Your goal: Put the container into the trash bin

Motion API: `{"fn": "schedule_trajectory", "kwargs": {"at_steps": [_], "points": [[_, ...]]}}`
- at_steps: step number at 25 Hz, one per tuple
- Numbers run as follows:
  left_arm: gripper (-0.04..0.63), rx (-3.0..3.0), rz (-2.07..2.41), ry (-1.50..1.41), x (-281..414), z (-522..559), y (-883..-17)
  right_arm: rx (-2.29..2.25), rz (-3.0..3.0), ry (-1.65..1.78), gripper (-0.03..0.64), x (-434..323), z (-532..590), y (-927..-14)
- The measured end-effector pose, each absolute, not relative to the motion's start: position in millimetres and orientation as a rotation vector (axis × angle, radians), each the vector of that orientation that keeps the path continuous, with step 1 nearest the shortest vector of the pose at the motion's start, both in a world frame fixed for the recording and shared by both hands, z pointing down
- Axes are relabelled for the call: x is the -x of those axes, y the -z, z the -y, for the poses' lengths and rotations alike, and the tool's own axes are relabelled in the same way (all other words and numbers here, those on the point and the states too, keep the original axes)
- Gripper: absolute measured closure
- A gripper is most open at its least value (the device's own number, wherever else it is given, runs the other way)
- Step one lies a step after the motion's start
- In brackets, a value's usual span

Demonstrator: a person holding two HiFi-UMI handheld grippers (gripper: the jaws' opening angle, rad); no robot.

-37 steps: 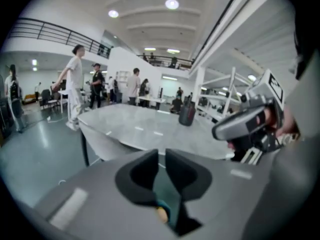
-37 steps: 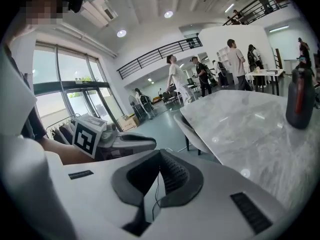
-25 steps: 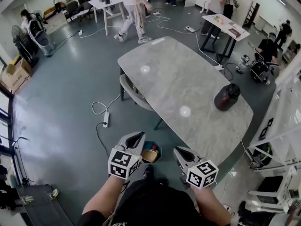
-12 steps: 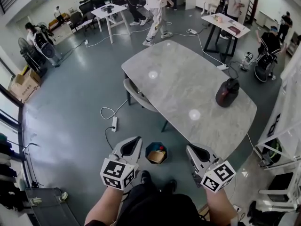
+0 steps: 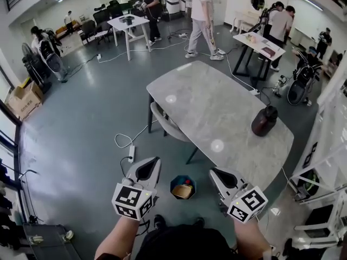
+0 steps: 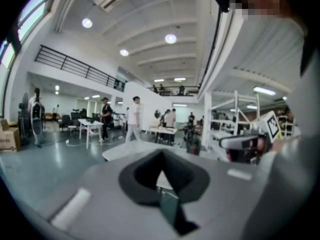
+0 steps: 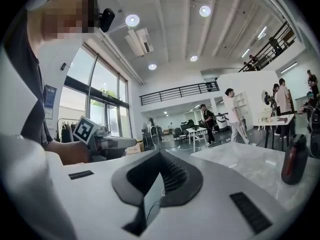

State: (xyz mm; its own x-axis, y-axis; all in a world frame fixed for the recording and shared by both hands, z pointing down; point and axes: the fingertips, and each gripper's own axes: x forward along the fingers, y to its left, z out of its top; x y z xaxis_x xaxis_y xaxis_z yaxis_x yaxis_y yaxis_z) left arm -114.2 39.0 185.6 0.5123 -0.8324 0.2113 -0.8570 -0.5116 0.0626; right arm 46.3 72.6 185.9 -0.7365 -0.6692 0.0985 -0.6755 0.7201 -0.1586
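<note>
Left tool [image 5: 153, 163] and right tool [image 5: 215, 173] were held shut, empty; container [image 5: 264, 121] was seen upright on counter [image 5: 200, 102], trash bin [image 5: 183, 188] between the 2 tools.

Ceiling lights [image 7: 132, 20] flood the hall, leaving glare spots on the surface [image 5: 206, 107] beyond the blurred fingers [image 7: 150, 199]; fisheye edges bend.

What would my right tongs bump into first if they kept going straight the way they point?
Probably the grey table: the right tongs aim along its near edge and might slip past; depth is unclear. The dark container sits off to the right.
</note>
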Motion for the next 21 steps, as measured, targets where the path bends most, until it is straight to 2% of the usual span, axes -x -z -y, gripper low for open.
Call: {"fn": "schedule_trajectory", "kwargs": {"at_steps": [4,21], "points": [[0.588,-2.565,1.498,-0.156,139.6,-30.4,-181.9,-1.061,2.897,-0.242,0.626,-14.0,-76.2,-180.6],[0.588,-2.503,1.561,-0.117,178.5,-29.2,-190.6,-1.145,2.800,-0.263,0.626,-40.3,-84.5,-193.4]]}}
